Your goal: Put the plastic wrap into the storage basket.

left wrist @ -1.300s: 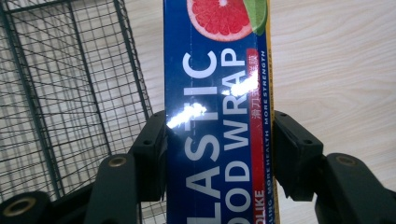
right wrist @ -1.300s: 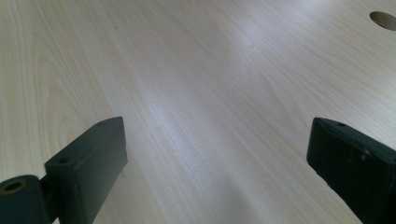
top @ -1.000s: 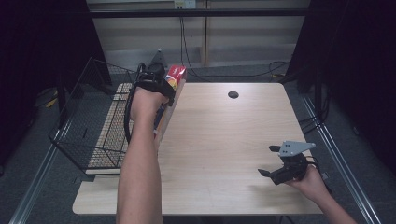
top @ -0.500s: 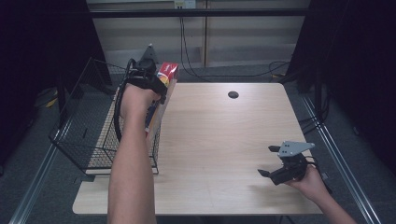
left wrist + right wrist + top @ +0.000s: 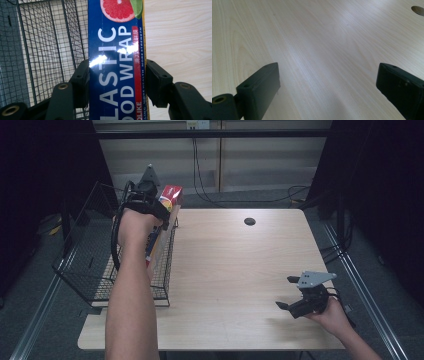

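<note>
A long blue box of plastic food wrap, with a grapefruit picture and a red and yellow end, is clamped across its width by my left gripper. The left gripper holds it end-down in the air, right over the right wall of the black wire basket. In the left gripper view the basket mesh lies to the box's left and bare table to its right. My right gripper rests low over the table's front right. Its jaws stand wide apart with nothing between them.
The basket sits on the left end of the light wooden table and overhangs its left edge. A round cable hole lies near the far edge, also seen in the right gripper view. Cables run along the floor behind.
My left hand has carried the box leftward and a little higher, from over the table to over the basket's right wall. The right gripper has stayed put.
</note>
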